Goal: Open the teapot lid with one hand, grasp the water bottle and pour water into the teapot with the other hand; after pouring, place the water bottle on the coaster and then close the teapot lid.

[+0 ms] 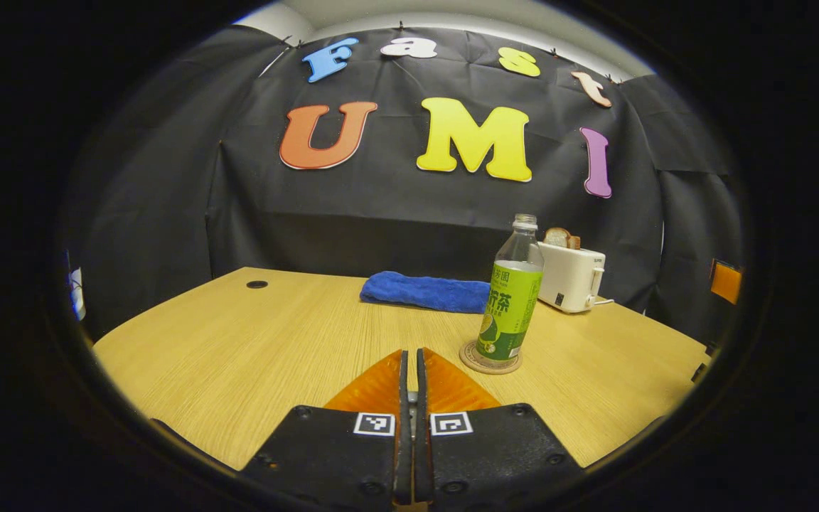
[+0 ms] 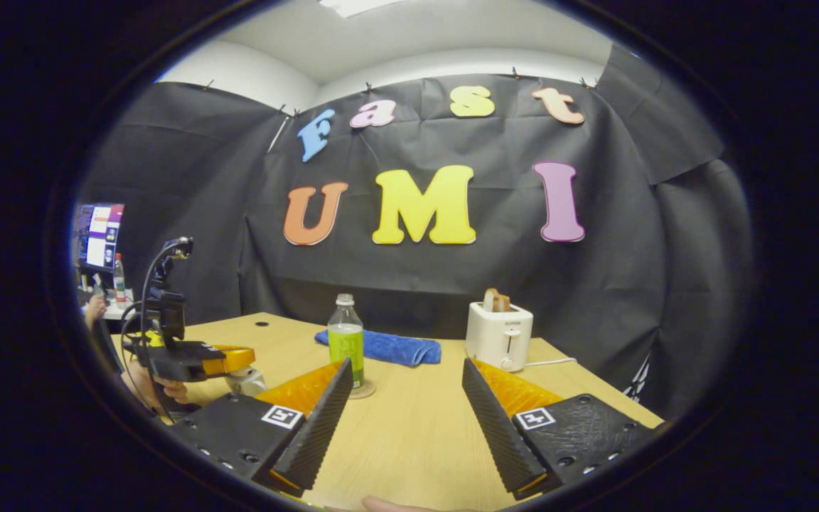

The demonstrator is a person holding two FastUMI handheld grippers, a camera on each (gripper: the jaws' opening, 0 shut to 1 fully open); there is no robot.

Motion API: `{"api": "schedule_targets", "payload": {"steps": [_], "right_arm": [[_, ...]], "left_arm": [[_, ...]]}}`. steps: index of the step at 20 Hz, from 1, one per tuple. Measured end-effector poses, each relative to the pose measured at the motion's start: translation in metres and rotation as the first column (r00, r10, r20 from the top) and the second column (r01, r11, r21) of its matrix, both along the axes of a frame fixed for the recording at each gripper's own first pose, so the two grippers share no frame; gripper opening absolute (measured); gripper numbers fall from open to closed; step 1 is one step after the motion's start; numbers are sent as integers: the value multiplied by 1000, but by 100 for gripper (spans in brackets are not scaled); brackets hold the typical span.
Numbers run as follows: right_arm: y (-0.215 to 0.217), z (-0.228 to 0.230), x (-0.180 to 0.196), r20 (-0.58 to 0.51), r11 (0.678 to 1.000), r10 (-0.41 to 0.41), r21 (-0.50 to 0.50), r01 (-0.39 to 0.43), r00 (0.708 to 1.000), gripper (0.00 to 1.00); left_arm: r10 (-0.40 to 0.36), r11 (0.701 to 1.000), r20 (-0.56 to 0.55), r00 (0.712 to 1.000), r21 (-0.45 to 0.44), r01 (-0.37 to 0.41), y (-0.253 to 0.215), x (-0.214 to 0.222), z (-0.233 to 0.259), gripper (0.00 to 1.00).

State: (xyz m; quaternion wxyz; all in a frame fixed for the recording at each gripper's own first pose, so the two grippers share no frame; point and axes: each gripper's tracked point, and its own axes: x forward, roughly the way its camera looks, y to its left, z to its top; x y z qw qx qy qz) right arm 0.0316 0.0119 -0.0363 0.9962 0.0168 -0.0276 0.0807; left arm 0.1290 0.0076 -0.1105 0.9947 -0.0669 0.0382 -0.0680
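A clear water bottle (image 1: 511, 299) with a green label and no cap stands upright on a round coaster (image 1: 489, 364), right of middle on the wooden table (image 1: 239, 355). My left gripper (image 1: 411, 353) is shut with nothing between its fingers, short of the coaster and to its left. In the right gripper view the bottle (image 2: 346, 341) and coaster (image 2: 365, 390) sit just beyond my right gripper (image 2: 407, 370), which is open and holds nothing. At the left a hand (image 2: 150, 387) holds the left gripper (image 2: 249, 353) right above a white rounded object (image 2: 246, 381), probably the teapot, mostly hidden.
A folded blue towel (image 1: 427, 291) lies behind the bottle. A white toaster (image 1: 571, 277) with bread in it stands at the back right, its cord trailing on the table. A cable hole (image 1: 257, 284) is at the back left. A monitor (image 2: 100, 235) stands outside the booth.
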Motion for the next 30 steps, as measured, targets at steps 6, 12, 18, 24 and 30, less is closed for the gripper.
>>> {"api": "schedule_targets", "payload": {"steps": [6,12,18,24,30], "right_arm": [[-8,-4,3,-16,1000,-21,16,21,1000,94],[-5,-5,1,-20,1000,-7,17,8,1000,93],[-8,-5,1,-22,1000,-19,17,19,1000,92],[-9,-6,2,-25,1000,-14,18,15,1000,92],[-24,7,-3,5,999,-44,3,44,999,93]], "left_arm": [[65,996,50,997,53,-68,2,-1,0,5],[79,993,53,995,80,-84,4,11,1,6],[7,999,8,1000,-46,-7,-4,16,-6,6],[-8,997,9,1000,-74,9,-13,13,-5,15],[-31,999,-17,999,9,31,-26,5,2,77]]}}
